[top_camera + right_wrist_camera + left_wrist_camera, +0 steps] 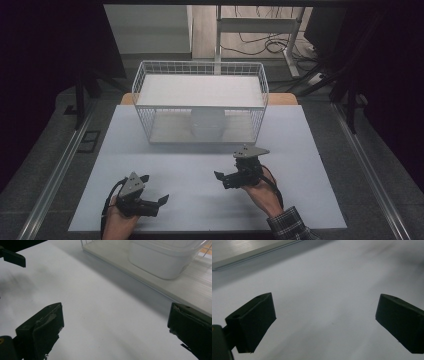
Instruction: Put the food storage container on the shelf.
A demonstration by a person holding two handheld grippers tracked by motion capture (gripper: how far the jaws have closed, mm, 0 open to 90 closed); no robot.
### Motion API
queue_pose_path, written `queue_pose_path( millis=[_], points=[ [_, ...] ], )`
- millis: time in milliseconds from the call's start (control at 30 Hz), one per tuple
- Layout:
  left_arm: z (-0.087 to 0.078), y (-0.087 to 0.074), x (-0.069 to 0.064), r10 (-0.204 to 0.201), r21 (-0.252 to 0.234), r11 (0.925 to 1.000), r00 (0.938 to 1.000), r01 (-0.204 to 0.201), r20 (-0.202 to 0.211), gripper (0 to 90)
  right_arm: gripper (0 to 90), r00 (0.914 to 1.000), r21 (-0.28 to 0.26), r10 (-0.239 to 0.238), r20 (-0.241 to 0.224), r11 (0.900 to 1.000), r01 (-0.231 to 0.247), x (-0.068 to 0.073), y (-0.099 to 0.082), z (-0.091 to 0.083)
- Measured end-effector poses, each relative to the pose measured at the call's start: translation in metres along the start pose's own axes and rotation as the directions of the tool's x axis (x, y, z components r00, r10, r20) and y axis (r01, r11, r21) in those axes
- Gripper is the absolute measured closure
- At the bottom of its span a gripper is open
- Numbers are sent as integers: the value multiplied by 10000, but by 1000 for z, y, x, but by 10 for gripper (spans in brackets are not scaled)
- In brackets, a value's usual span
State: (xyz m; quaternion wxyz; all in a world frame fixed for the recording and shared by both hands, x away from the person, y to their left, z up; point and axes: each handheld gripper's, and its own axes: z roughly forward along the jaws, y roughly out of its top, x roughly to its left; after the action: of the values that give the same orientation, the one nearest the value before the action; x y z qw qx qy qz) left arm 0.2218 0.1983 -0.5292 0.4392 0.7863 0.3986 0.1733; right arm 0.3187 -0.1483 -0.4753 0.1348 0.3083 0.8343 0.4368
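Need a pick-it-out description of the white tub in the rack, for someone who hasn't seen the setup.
Start at the white table: at its far edge stands a white wire rack with two shelves. The white tub sits on the lower shelf, about mid-width, under the upper shelf board. It is the one solid container in the rack, a smooth, rimmed plastic box. Both tools lie apart from it on the near side.

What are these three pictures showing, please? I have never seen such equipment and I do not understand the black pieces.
A person sits at a white table and holds one hand tool in each hand. The high view looks down from above: the left tool and the right tool rest low over the table. The other two pictures come from small cameras riding on each tool; the black pieces are that tool's two jaws, standing wide apart. Both tools hold nothing. Farther back stands a white wire rack with a white tub on its lower shelf.
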Motion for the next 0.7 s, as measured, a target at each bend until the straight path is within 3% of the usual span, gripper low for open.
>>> queue_pose_path(
  millis=[700],
  points=[
    [-5, -2, 2, -62, 111, 9999, 9996, 65, -291, 11, 2, 9999, -11, 30, 113, 10000, -30, 6, -25, -23]
  ],
)
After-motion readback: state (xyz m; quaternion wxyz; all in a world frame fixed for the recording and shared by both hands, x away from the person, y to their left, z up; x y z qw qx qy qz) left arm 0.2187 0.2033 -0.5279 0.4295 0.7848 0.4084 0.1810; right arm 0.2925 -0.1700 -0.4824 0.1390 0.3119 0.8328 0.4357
